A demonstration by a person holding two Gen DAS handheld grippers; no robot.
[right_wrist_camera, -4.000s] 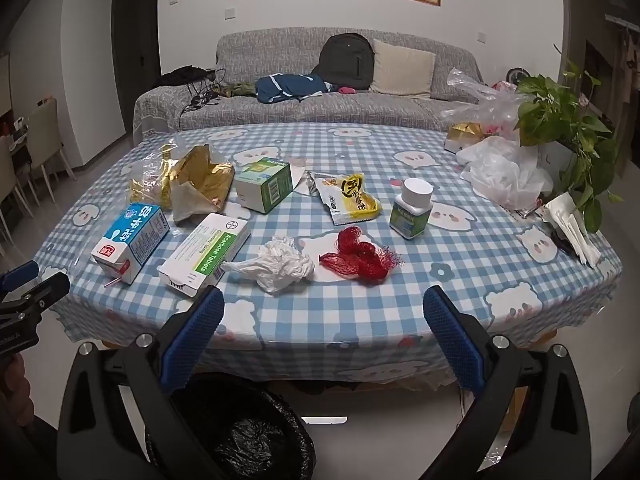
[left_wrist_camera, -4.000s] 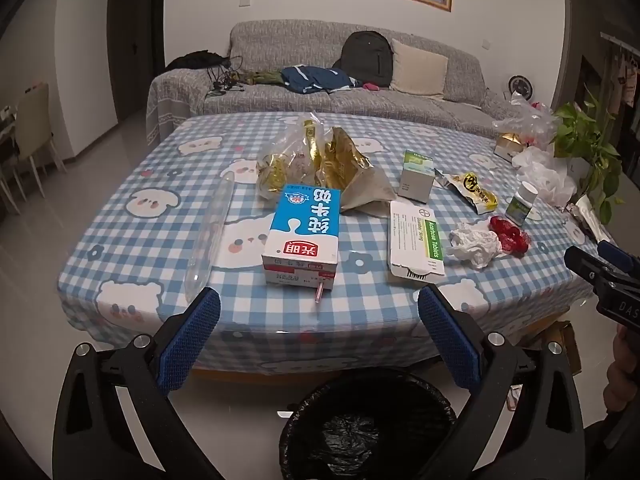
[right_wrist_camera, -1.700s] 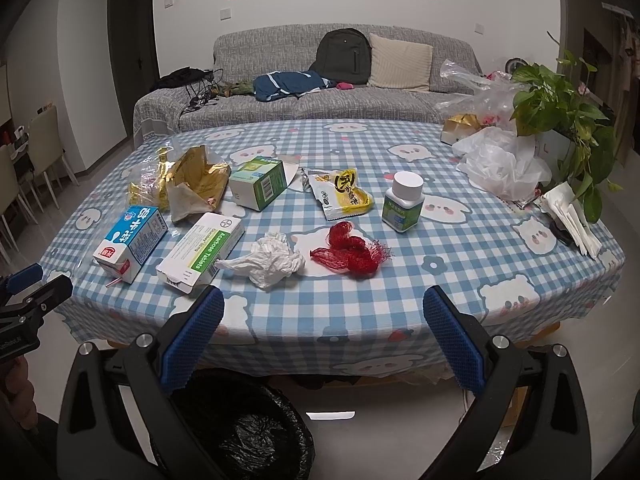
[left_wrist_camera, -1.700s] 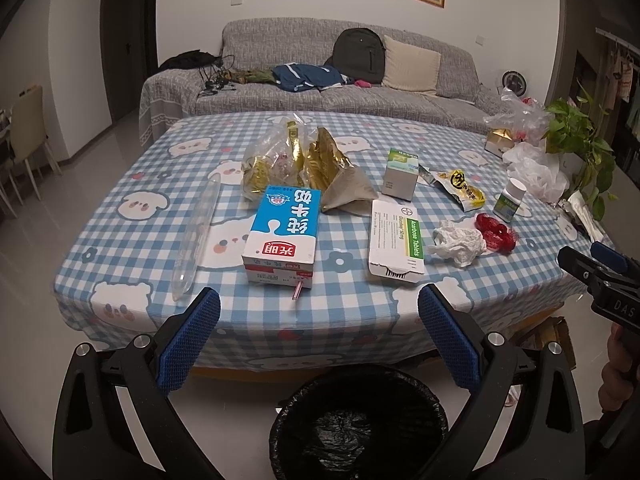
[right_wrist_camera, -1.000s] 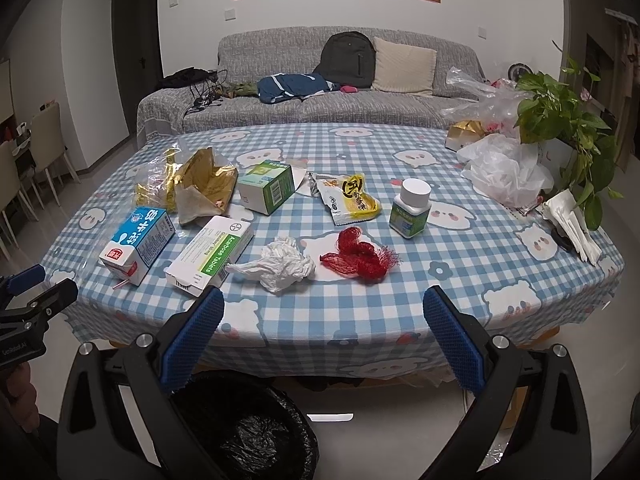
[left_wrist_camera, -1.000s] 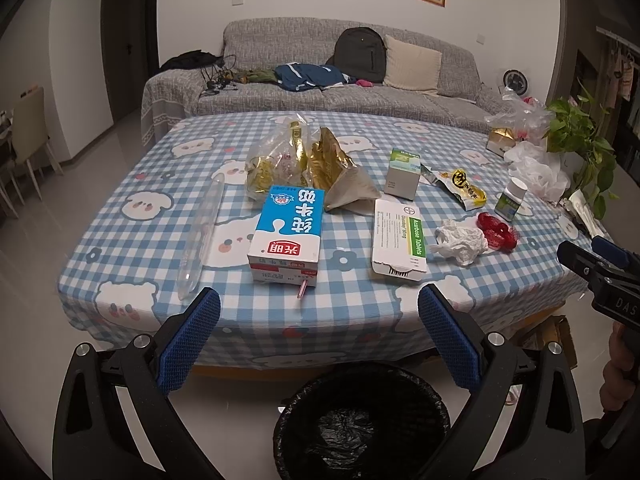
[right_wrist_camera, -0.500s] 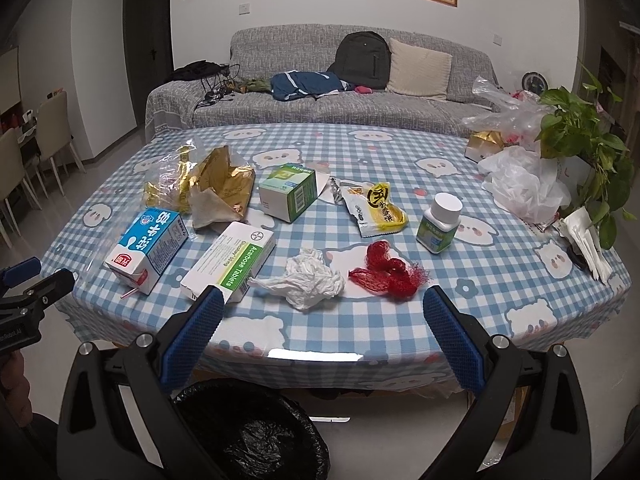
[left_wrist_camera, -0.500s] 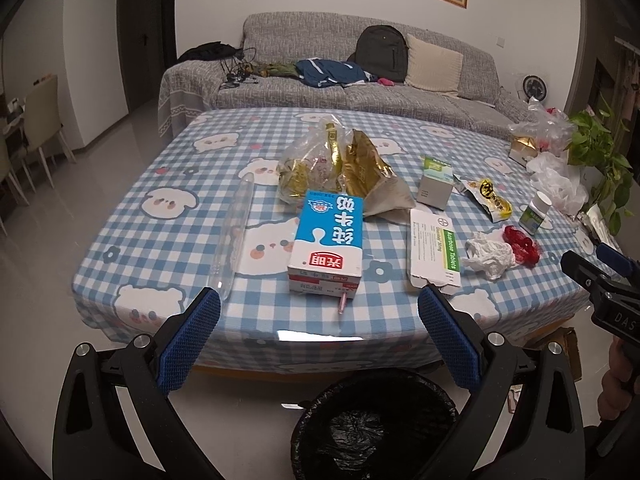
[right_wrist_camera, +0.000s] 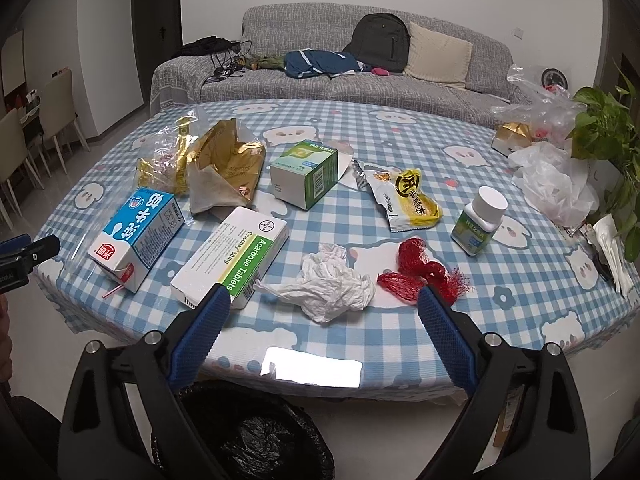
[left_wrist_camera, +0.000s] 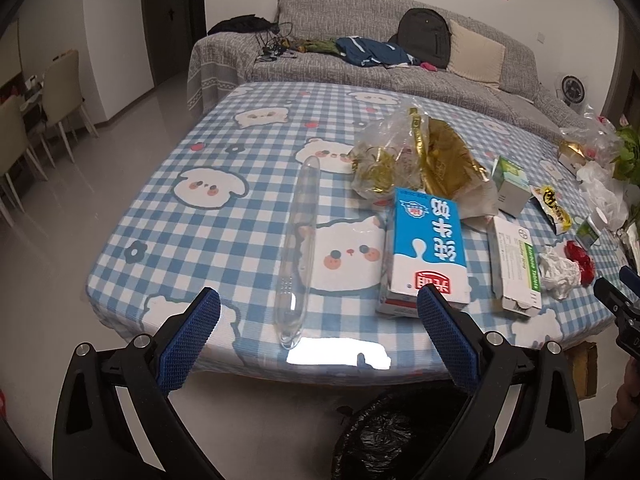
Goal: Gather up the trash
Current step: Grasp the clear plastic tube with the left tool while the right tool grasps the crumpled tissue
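While the left gripper [left_wrist_camera: 316,312] hangs wide apart and empty, a long clear plastic tube [left_wrist_camera: 299,248] lies between its fingers on the blue checked tablecloth [left_wrist_camera: 224,224]. Rightward, the right gripper [right_wrist_camera: 322,314] is closing, nothing pinched, over crumpled white tissue [right_wrist_camera: 328,284].

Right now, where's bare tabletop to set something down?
Free: the cloth left of the clear tube, and the far half toward the sofa beyond the green box. Crowded: the near strip from milk carton to pill bottle.
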